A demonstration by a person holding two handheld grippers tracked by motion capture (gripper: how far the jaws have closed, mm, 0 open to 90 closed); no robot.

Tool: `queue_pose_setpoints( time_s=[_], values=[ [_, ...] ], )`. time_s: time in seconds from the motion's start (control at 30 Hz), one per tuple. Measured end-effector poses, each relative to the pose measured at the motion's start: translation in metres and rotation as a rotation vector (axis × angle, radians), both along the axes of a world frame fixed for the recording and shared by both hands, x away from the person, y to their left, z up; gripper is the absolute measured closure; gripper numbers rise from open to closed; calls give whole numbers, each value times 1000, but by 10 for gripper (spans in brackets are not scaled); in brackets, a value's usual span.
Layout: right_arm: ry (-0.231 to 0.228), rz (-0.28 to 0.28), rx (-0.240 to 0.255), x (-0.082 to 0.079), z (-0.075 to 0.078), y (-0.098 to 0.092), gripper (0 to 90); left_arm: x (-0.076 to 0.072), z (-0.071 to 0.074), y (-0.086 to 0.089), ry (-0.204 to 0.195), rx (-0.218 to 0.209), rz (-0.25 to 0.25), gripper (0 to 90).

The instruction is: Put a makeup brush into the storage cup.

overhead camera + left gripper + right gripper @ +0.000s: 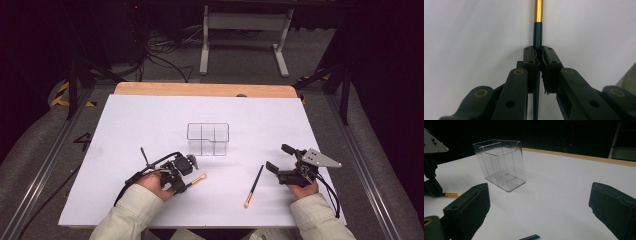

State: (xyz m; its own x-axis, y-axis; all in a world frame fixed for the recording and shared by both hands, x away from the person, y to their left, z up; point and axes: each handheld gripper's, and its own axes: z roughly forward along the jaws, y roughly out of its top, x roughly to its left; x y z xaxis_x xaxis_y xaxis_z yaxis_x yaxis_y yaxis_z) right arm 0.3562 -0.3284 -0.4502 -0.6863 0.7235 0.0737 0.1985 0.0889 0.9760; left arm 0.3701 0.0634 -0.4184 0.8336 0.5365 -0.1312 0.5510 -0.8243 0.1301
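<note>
A thin brush with a dark handle, gold ferrule and pale tip lies on the white board at the front left. My left gripper is shut on its handle. In the left gripper view the pads pinch the dark handle just below the gold ferrule. A second brush lies loose at the front right, with its dark handle end showing low between my right jaws. My right gripper rests on the board to the right of that brush. It stands open and holds nothing.
A clear plastic organiser with divided compartments stands upright at the board's middle; it lies ahead and left in the right gripper view. A wooden strip edges the far side. A white table frame and cables sit beyond on the floor.
</note>
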Motion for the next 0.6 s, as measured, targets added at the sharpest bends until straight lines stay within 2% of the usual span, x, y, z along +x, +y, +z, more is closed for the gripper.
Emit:
queue_pose_setpoints(
  time_s=[0.17, 0.43, 0.6],
  values=[
    [0, 1, -3, 0, 0, 0, 39, 1, 11, 3, 0, -40, -7, 824],
    [1, 0, -6, 0, 0, 0, 39, 3, 25, 5, 2, -69, -16, 824],
    [1, 0, -6, 0, 0, 0, 39, 4, 36, 8, -11, -107, -16, 824]
  ],
)
